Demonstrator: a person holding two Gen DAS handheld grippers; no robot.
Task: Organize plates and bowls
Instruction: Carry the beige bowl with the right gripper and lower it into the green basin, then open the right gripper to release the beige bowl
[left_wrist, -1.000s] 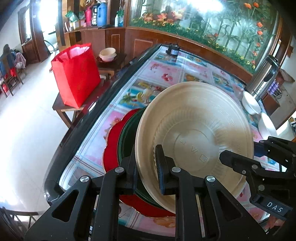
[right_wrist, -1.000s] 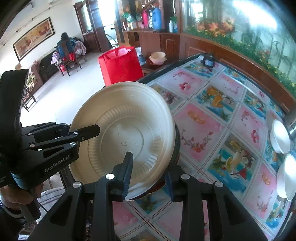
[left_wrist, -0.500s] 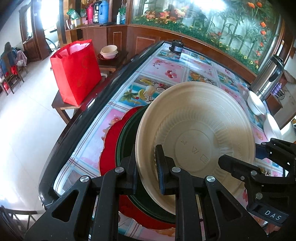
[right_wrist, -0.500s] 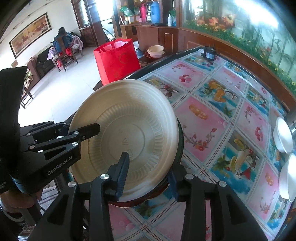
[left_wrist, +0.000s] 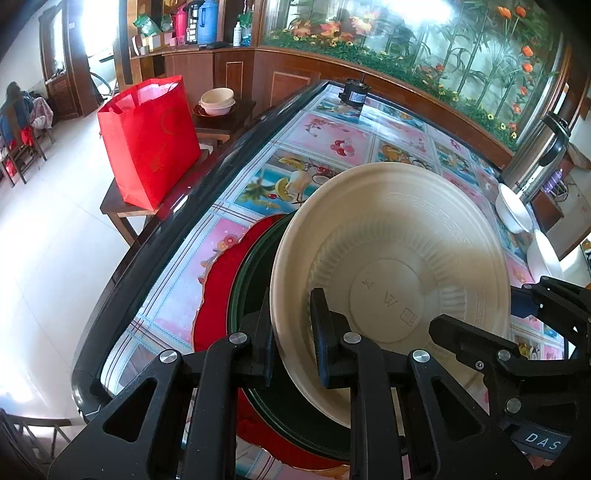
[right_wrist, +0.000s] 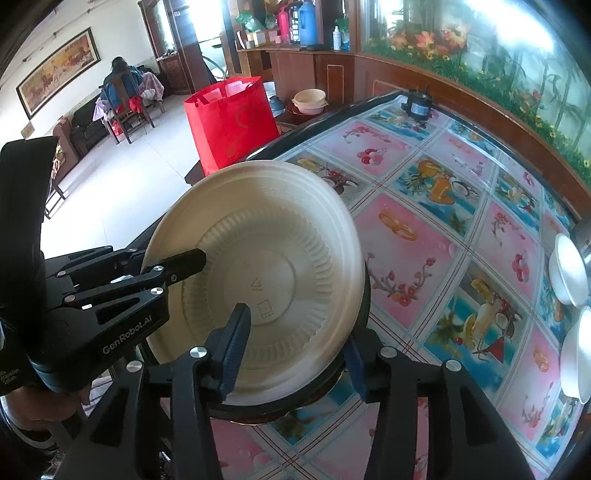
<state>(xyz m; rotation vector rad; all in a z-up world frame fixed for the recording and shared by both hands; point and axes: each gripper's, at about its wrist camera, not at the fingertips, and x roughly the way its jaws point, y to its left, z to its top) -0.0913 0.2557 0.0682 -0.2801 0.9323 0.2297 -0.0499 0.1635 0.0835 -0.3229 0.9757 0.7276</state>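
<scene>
Both grippers are on the round cream plastic plate (left_wrist: 399, 273): left gripper (left_wrist: 291, 332) clamps its near-left rim, while right gripper (right_wrist: 295, 347) straddles the near-right edge, fingers spread wide. Plate sits tilted atop the dark green plate (left_wrist: 255, 269) and red scalloped plate (left_wrist: 218, 280), so I'd guess left does the lifting.

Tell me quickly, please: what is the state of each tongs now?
Left tongs: closed on the rim of the cream bowl.
Right tongs: open, with one finger on each side of the cream bowl, not clamping it.

Three stacked plates (left_wrist: 391, 266), two white bowls (right_wrist: 569, 269), two tools (left_wrist: 290, 325).
</scene>
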